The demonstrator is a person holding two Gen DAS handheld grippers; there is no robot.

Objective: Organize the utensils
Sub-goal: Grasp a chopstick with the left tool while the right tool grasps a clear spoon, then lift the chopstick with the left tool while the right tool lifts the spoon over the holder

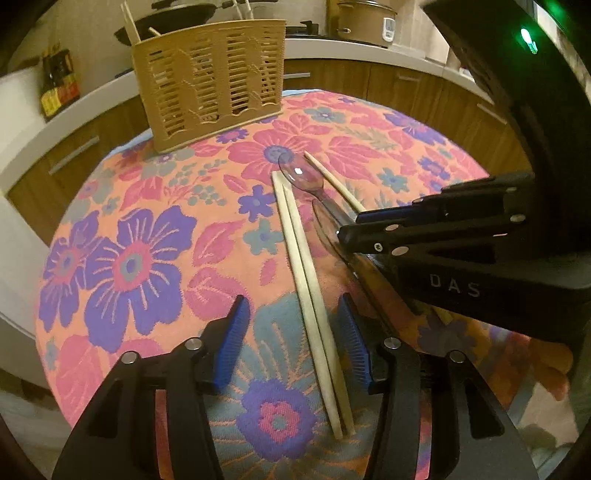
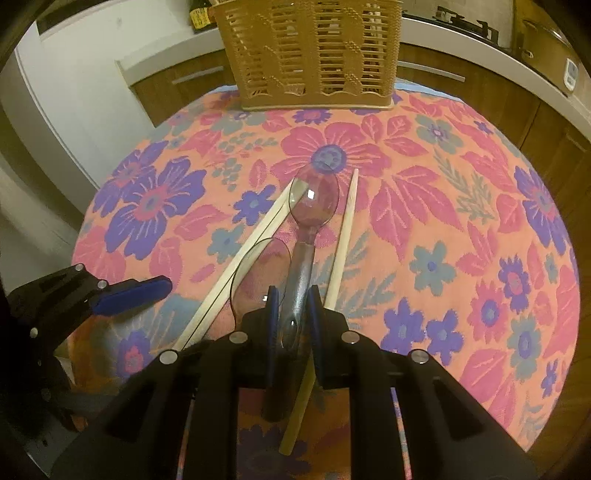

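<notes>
At rear, caddy (image 1: 210, 83) w/ chopsticks (image 1: 130, 22); right tongs (image 2: 293, 301) pinching spoon (image 2: 308, 221), left tongs (image 1: 295, 343) spread.

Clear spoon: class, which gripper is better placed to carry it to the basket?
Right. The right gripper is shut on the spoon handle, facing the basket. The left gripper is open, straddling the chopstick pair.

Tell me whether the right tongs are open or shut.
Shut on the clear spoon: the right tongs have both blue pads pressed against its handle. The left tongs are open, straddling the chopstick pair.
</notes>
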